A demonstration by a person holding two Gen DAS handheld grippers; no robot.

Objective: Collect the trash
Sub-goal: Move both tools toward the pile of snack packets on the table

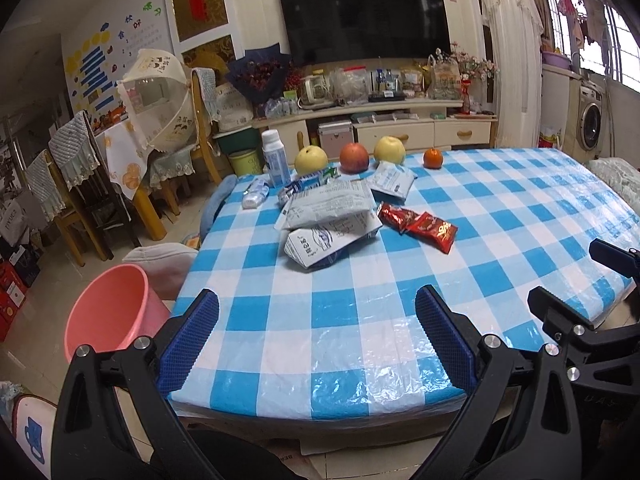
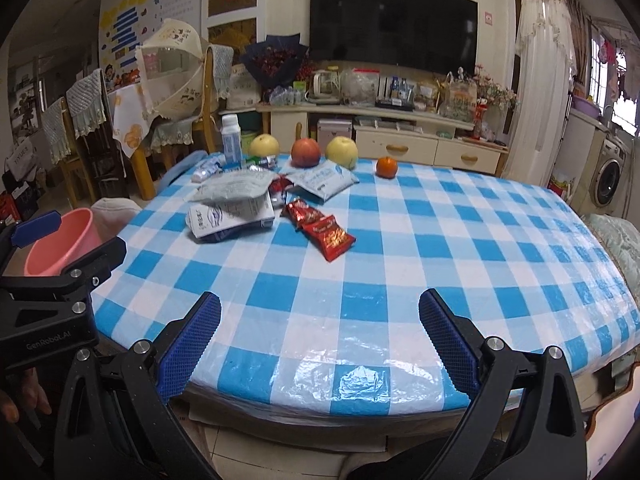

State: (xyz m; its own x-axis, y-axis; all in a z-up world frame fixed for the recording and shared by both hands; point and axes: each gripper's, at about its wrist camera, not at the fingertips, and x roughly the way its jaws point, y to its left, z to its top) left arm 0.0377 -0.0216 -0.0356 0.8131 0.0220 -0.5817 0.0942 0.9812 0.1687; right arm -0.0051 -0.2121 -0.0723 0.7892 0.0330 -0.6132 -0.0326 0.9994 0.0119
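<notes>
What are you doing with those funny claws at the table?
A person holds two grippers, left and right, both open and empty at the near edge of the checked table. Wrappers and a milk carton lie untouched. The pink bin waits on the floor to the left.

The left tongs [image 2: 68, 236] body reads "GenRobot.AI".

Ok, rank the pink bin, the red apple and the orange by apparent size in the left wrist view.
1. pink bin, by far the largest, though it also sits nearest the camera.
2. red apple.
3. orange, smallest; it stands in the same row as the apple, so that ranking holds.
</notes>
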